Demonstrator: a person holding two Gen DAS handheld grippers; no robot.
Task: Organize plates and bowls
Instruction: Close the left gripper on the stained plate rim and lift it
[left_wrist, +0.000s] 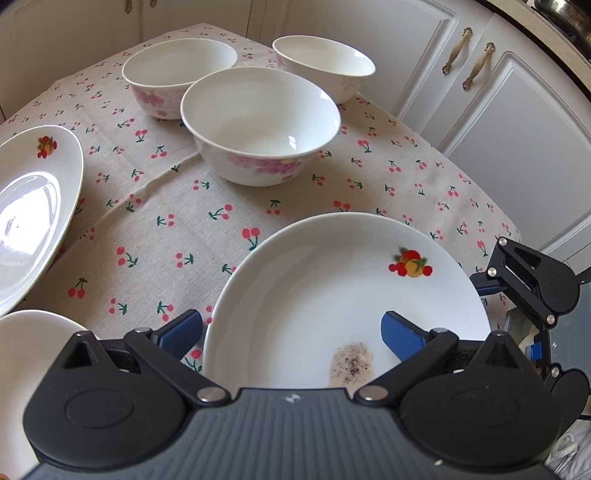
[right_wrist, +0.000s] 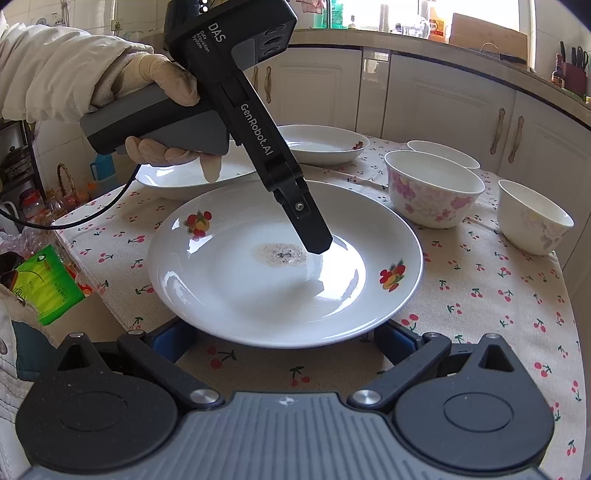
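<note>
Both my claws gape: left (left_wrist: 291, 332) over the stained plate (left_wrist: 332, 280), right (right_wrist: 277, 339) at its rim, so a careless nip could skid it.

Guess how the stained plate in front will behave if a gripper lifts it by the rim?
The stained plate looks like glazed ceramic: probably rigid, and breakable if dropped. Its glossy, reflective surface suggests the rim may slip between pads. It is wide and shallow, so a one-sided rim grip would likely let it droop; it seems unlikely to roll on the cherry-print tablecloth.
</note>
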